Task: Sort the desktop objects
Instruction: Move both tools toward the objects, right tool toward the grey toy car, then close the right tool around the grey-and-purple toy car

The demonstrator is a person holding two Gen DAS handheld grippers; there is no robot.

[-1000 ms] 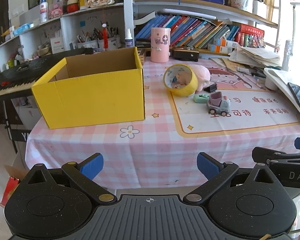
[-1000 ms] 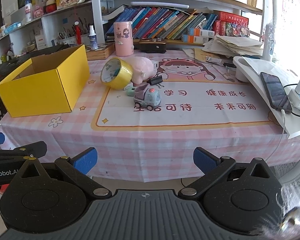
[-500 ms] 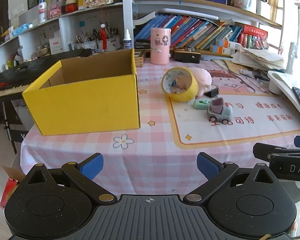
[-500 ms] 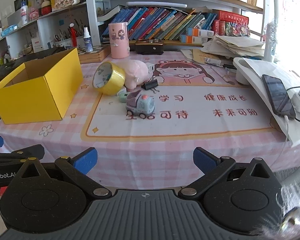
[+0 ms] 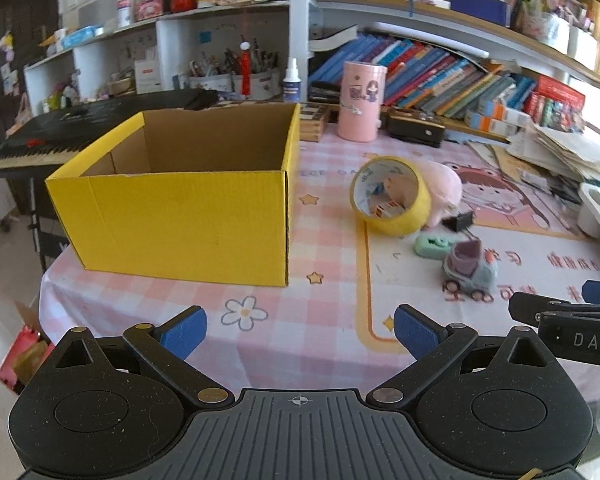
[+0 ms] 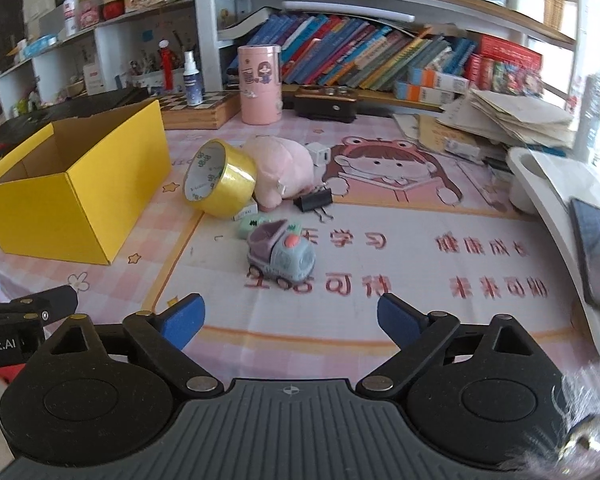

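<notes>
An open yellow cardboard box [image 5: 188, 216] [image 6: 72, 200] stands on the left of the table. Right of it lie a yellow tape roll [image 5: 392, 200] [image 6: 220, 184], a pink plush [image 6: 280, 170], a black binder clip [image 6: 314, 200], a small green item [image 5: 432, 245] and a grey-purple toy truck [image 5: 470, 270] [image 6: 280, 256]. My left gripper [image 5: 300, 330] is open over the front of the table, short of the box. My right gripper [image 6: 290, 320] faces the toy truck with its jaws closing and nothing between them.
A pink canister [image 6: 259, 84] and a black stapler-like case [image 6: 326, 106] stand at the back before shelves of books. A paper stack [image 6: 512, 120] and a white stand with a phone [image 6: 594, 248] fill the right side. A keyboard [image 5: 60, 136] sits left of the table.
Both grippers have moved forward over the table toward the objects, which now look larger. The right gripper's jaws have narrowed slightly.
</notes>
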